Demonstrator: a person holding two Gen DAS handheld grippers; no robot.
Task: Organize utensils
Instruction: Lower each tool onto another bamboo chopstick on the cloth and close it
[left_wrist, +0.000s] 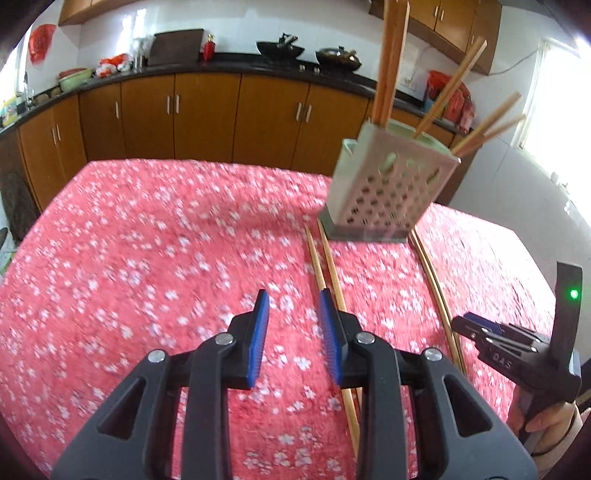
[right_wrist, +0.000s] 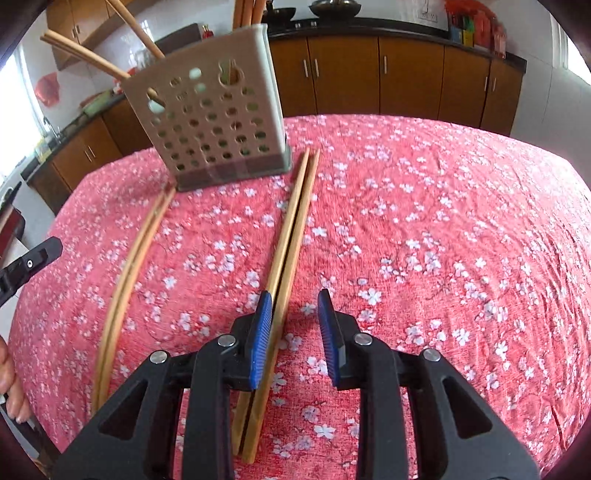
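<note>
A pale perforated utensil holder (left_wrist: 388, 184) (right_wrist: 218, 122) stands on the red floral tablecloth with several wooden chopsticks upright in it. Two pairs of chopsticks lie flat on the cloth in front of it. My left gripper (left_wrist: 293, 301) is open and empty, with one pair (left_wrist: 328, 273) just beside its right finger. The other pair (left_wrist: 439, 302) lies further right. My right gripper (right_wrist: 293, 301) is open and empty, with a pair (right_wrist: 291, 236) under its left finger. The second pair (right_wrist: 125, 269) lies to the left. My right gripper also shows in the left wrist view (left_wrist: 480, 328).
The table under the red floral cloth (left_wrist: 147, 258) (right_wrist: 443, 221) has wooden kitchen cabinets (left_wrist: 207, 118) behind it, with woks and pots on the dark counter. The left gripper's finger (right_wrist: 29, 262) shows at the left edge of the right wrist view.
</note>
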